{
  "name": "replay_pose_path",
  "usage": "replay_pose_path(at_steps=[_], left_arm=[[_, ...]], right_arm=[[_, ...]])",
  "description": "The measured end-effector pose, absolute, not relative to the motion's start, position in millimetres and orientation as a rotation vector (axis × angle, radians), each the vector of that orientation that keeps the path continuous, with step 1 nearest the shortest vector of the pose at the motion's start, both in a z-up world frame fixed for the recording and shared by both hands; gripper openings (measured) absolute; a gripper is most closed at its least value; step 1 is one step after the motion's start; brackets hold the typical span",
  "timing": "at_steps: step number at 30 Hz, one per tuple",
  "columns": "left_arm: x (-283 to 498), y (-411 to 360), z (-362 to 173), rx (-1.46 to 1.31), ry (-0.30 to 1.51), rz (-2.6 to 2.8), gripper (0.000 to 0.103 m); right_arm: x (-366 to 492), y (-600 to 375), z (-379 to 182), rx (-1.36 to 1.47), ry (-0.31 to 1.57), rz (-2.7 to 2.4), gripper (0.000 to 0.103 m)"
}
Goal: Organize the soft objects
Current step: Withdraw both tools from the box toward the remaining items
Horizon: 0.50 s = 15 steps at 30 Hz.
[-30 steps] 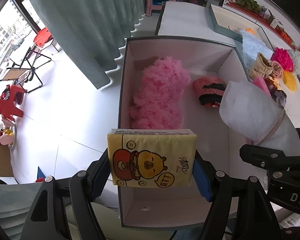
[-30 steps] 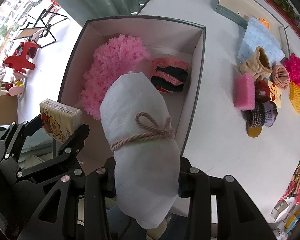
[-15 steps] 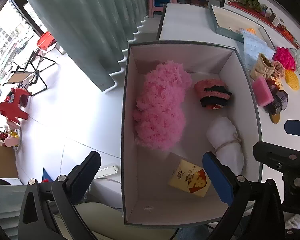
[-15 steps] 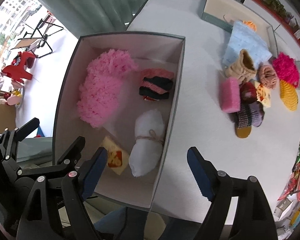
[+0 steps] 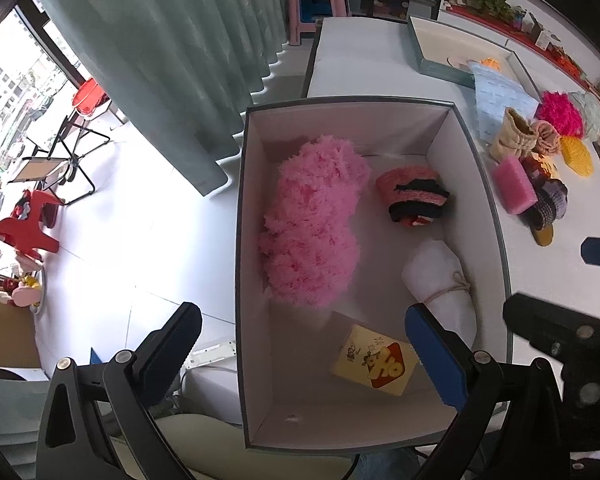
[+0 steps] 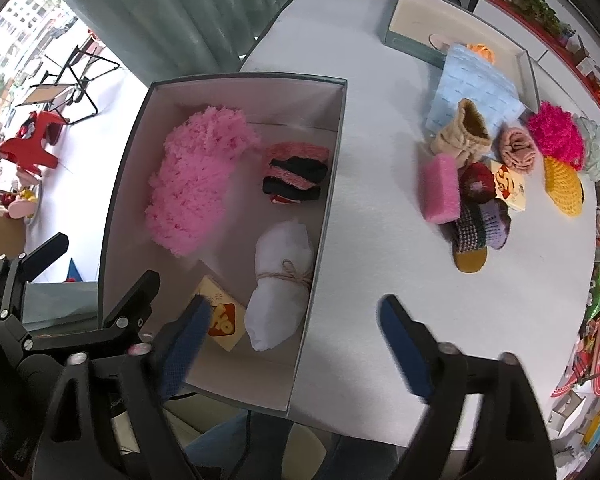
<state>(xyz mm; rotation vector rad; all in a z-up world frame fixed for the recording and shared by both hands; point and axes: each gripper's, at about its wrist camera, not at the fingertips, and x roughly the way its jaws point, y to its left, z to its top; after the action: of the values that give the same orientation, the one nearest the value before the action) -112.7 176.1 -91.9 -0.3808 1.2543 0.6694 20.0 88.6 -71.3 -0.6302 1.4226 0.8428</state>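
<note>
Drop done: my left fingers (image 5: 302, 344) and right fingers (image 6: 292, 338), just opened wide, hold nothing over the box (image 6: 320, 240); next, the pile (image 6: 496, 184) on the table (image 6: 380, 240).

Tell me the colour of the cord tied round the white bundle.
Beige cord, clearest in the right wrist view.

**Black frames, blue pads**

The left gripper (image 5: 304, 344) is built of matte black plastic: angular arms with triangular cut-outs, and silver round-headed screws at the joints. Its fingers (image 5: 436, 356) are faced with bright blue pads. The right gripper (image 6: 290, 340) is of the same make, black and angular, with silver screws and dark blue, finely ribbed pads on its fingers (image 6: 404, 348). A thin dark cable runs down beneath it. Blue denim on the person shows at the bottom edge.
</note>
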Motion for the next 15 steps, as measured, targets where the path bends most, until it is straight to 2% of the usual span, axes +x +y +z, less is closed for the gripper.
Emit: replay_pose_path(at_steps=[15], left_arm=[[-98.6, 160.8, -88.8, -0.322, 1.277, 0.650, 0.102]], right_arm=[[31.8, 67.8, -69.4, -0.553, 1.427, 0.821, 0.103]])
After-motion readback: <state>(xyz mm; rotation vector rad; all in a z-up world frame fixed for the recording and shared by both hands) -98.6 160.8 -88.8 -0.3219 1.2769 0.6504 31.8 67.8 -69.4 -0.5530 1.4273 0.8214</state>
